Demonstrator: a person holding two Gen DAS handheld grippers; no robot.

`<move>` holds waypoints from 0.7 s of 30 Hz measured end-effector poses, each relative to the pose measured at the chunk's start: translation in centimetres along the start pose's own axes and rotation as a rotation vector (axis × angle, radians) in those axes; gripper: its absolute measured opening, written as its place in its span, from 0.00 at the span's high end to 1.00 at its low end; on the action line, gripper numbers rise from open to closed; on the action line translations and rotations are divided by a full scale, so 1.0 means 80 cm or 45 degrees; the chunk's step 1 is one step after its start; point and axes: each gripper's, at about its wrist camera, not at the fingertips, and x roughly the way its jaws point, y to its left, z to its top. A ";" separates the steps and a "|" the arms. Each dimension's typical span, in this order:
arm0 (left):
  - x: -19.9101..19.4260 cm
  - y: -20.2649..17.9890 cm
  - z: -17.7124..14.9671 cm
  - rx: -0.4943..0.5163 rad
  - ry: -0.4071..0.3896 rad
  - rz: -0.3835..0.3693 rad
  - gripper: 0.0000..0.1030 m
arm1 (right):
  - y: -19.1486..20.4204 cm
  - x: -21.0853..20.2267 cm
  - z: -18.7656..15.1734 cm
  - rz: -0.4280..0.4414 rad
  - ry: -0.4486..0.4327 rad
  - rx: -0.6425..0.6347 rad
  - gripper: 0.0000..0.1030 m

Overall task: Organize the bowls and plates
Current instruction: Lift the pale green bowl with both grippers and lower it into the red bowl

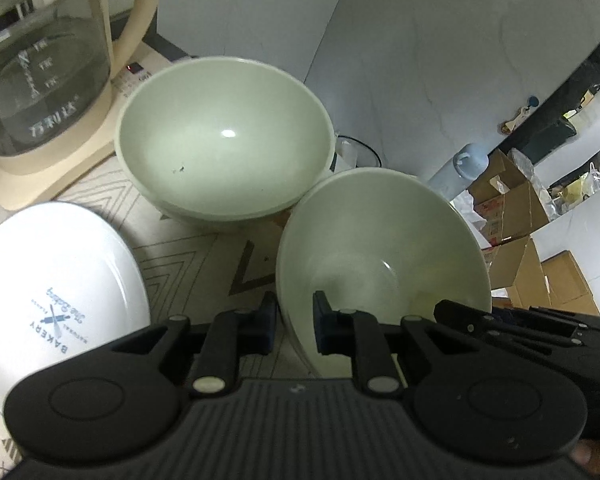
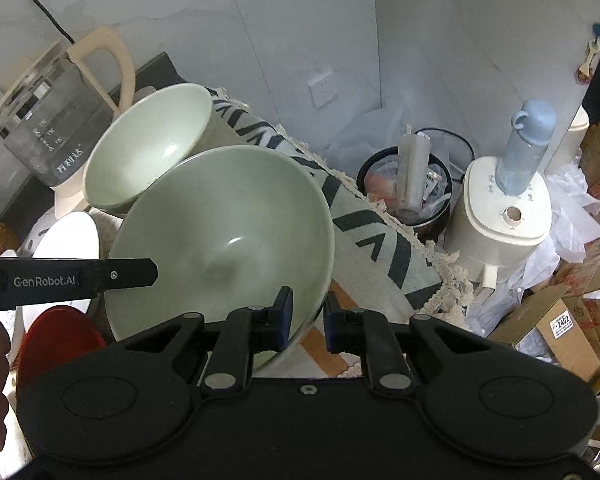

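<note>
Two pale green bowls stand on a patterned cloth. On the left rim of the nearer bowl [image 1: 380,248] my left gripper [image 1: 295,326] is shut, one pad inside and one outside. The same bowl [image 2: 220,240] has its right rim between the pads of my right gripper [image 2: 306,320], which is shut on it. The bowl looks tilted. Behind it sits the second green bowl [image 1: 224,136] [image 2: 148,148]. A white plate [image 1: 56,280] printed "BAKERY" lies at the left. A red plate [image 2: 56,340] shows at the lower left, partly hidden.
A glass kettle [image 1: 40,60] [image 2: 52,132] on a cream base stands behind the bowls by the wall. Off the table's right edge are a lined bin [image 2: 404,188], a cream appliance [image 2: 500,216] with a blue bottle [image 2: 524,148] on it, and cardboard boxes [image 2: 568,332].
</note>
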 end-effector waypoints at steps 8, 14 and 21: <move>-0.049 -0.010 -0.001 -0.029 -0.110 0.017 0.84 | 0.009 -0.031 0.003 0.035 -0.075 -0.026 0.84; -0.089 -0.018 -0.018 -0.071 -0.203 0.070 0.84 | 0.018 -0.059 0.004 0.082 -0.130 -0.095 0.84; -0.128 -0.021 -0.037 -0.123 -0.279 0.116 0.84 | 0.028 -0.083 0.000 0.155 -0.179 -0.134 0.84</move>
